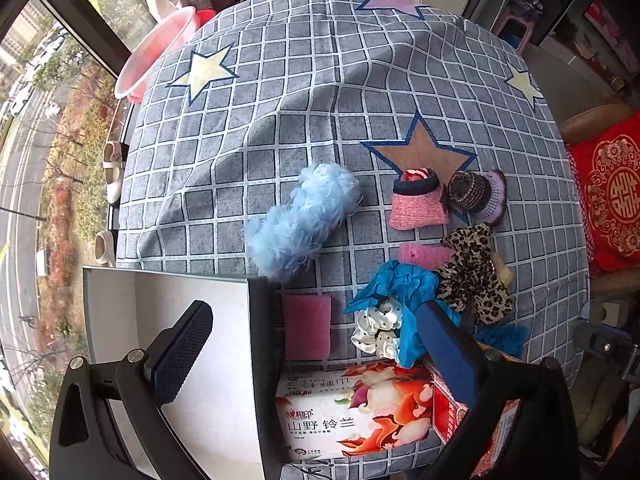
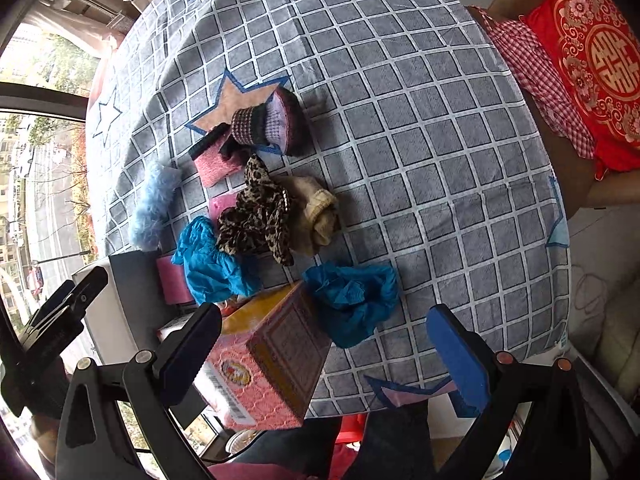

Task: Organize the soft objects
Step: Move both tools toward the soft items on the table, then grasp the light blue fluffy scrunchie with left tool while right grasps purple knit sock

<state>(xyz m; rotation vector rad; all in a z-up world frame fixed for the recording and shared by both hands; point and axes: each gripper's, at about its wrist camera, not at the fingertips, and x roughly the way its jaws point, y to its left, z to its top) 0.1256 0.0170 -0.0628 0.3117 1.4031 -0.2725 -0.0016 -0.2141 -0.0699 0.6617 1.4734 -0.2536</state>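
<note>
Left hand-held gripper [image 1: 316, 354] spread wide, nothing between the fingers; its left finger is over the white box [image 1: 192, 320], right finger over the blue cloth [image 1: 404, 296] and tissue pack [image 1: 352, 412]. Right hand-held gripper [image 2: 324, 360] also wide, empty; second blue cloth [image 2: 352, 300] lies on the table [image 2: 440, 160] just ahead between its fingers, pink carton [image 2: 264, 368] by its left finger. Leopard scrunchie [image 2: 256, 216] and fluffy blue piece [image 2: 154, 204] further ahead.
</note>
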